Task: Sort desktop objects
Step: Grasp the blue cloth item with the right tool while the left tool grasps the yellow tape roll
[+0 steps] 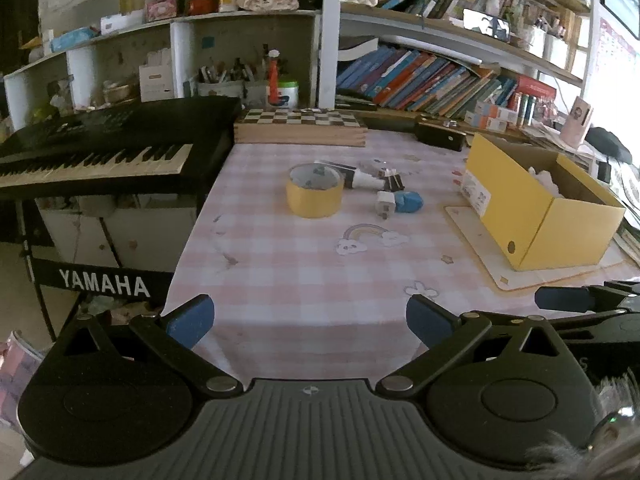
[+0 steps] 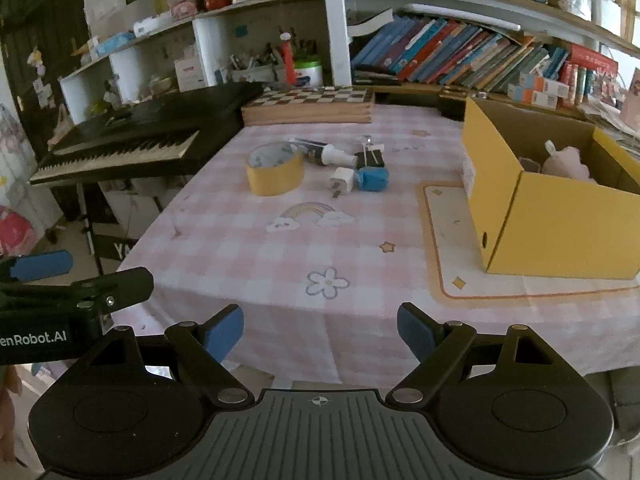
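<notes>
A roll of yellow tape (image 1: 315, 195) (image 2: 275, 174) lies mid-table on the pink checked cloth. Right of it lie a white charger plug (image 1: 385, 206) (image 2: 341, 181), a blue object (image 1: 409, 202) (image 2: 373, 179), a black-and-white tube (image 1: 352, 176) (image 2: 320, 151) and a black binder clip (image 1: 394, 181) (image 2: 370, 159). An open yellow cardboard box (image 1: 540, 208) (image 2: 560, 208) stands at the right with a pale soft thing inside. My left gripper (image 1: 310, 320) is open and empty over the near table edge. My right gripper (image 2: 320, 334) is also open and empty, beside it.
A black Yamaha keyboard (image 1: 92, 160) (image 2: 132, 140) borders the table's left side. A wooden chessboard box (image 1: 300, 128) (image 2: 310, 106) sits at the back. Shelves of books (image 1: 432, 80) and pen cups rise behind. A pale mat (image 2: 448, 240) lies under the yellow box.
</notes>
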Motion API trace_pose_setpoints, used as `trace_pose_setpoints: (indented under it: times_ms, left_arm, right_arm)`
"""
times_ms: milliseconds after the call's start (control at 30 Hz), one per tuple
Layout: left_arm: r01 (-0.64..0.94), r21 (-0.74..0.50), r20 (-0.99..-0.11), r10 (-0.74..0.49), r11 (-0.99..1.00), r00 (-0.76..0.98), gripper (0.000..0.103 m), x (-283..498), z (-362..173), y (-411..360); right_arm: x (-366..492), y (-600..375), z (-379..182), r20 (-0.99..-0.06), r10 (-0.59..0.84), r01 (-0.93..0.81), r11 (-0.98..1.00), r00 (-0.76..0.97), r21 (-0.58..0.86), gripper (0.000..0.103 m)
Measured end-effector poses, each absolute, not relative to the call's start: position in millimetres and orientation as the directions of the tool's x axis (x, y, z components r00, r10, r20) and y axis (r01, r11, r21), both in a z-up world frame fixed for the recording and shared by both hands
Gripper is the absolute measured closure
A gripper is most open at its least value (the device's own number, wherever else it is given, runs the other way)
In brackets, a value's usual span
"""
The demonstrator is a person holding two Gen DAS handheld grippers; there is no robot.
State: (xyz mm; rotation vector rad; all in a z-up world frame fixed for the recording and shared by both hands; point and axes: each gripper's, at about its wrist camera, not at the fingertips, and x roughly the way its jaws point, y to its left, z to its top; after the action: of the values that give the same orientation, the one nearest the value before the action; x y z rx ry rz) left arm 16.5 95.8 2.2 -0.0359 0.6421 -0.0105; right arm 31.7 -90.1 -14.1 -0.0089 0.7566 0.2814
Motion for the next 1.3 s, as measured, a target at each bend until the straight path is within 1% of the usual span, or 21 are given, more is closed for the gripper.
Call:
trace_pose_setpoints:
  times_ms: [333, 600, 933, 1300]
  left_arm:
    - [-0.039, -0.048, -0.617, 0.0, 0.998, 0.787, 0.0, 43.9, -5.6, 99.4]
    - [-0.075, -0.042, -0.619, 0.033, 0.996, 0.785, 0.0, 88.9, -3.9, 100.1]
    - [-0.107, -0.035, -0.647, 0.059, 0.994, 0.761, 0.0, 145.6, -9.0, 93.6]
    - [-0.112, -0.005, -0.666, 0.081, 0.994, 0.742, 0.0, 201.9, -14.5, 85.7]
  right_arm:
    - [61.2, -84.4, -20.1, -0.696, 0.262, -0.284, 0.955, 0.668, 0.086, 0.017]
    - [108.7, -80.8, -21.1, -0.698, 0.287, -0.318, 0.944, 0.656, 0.089, 0.017]
    - [167.5, -84.1, -26.9, -0.714, 0.306, -0.347, 0.933, 0.63, 0.094, 0.017]
    - [223.8, -96.1, -38.8, -0.724, 0.272, -0.295, 0.95, 0.634, 0.098, 0.017]
